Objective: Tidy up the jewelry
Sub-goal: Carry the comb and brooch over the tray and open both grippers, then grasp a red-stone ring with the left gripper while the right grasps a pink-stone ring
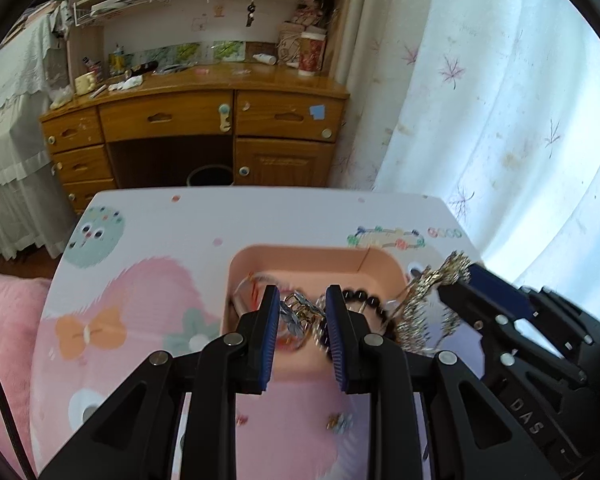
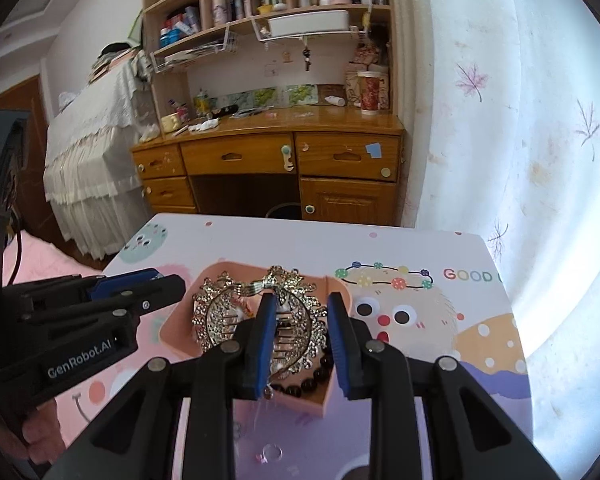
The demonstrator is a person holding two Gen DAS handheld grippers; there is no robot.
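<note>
A pink tray [image 1: 316, 258] sits on the cartoon-printed table and holds a black bead bracelet [image 1: 360, 296], a thin chain and other pieces. My left gripper [image 1: 302, 300] is open above the tray, with a blue and gold hair clip [image 1: 300, 314] blurred between its fingers. My right gripper [image 2: 302, 304] is open over the tray [image 2: 172, 330], with a gold rhinestone crown comb [image 2: 296, 320] by its left finger. The comb also shows in the left wrist view [image 1: 432, 300], beside the right gripper [image 1: 460, 280]. The left gripper [image 2: 168, 280] shows at the left of the right wrist view.
A small flower clip [image 1: 340, 422] and a tiny pink piece [image 1: 242, 419] lie on the table [image 1: 148, 240] nearer than the tray. A clear ring [image 2: 271, 452] lies near the front edge. A wooden desk [image 1: 204, 116] and a curtain [image 1: 500, 100] stand behind.
</note>
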